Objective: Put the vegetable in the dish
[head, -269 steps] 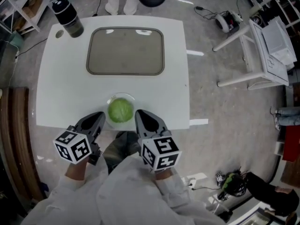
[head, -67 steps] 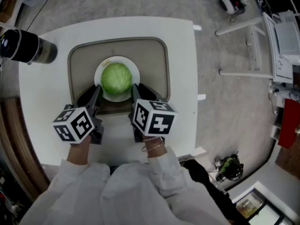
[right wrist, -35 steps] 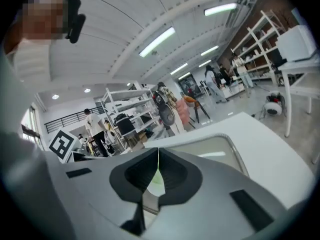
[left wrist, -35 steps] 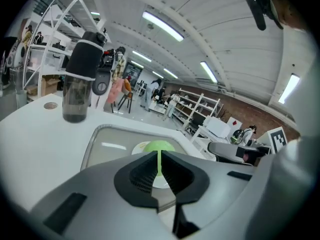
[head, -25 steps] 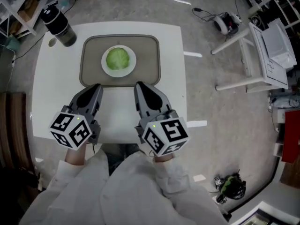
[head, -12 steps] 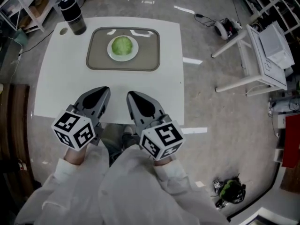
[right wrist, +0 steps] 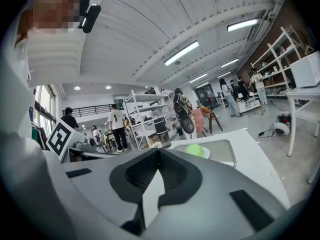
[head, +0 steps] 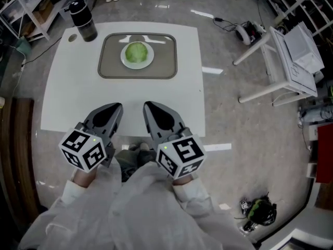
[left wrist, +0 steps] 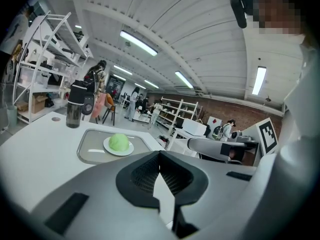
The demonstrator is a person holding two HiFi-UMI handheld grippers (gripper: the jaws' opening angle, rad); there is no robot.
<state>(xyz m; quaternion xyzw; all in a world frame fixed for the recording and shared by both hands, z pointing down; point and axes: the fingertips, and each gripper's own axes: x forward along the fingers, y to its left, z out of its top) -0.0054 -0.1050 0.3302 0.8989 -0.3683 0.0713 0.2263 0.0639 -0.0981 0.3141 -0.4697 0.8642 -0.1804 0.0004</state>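
While the left claw (head: 116, 107) and right claw (head: 148, 105) hover side by side over the counter's (head: 67, 90) near edge, both pinched closed on nothing, the green vegetable (head: 137, 51) sits on the white dish (head: 125, 62), inside the tray (head: 164, 62) at the far end. A dark bottle (head: 83, 19) stands near the tray's left corner.

The vegetable (head: 137, 52) lies on the dish (head: 136, 66) in the tray (head: 164, 61), bottle (head: 84, 20) left.

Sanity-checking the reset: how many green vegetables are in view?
1. The round green cabbage sits on the small white plate inside the grey rectangular tray at the white table's far side. Nothing visible could hide another.
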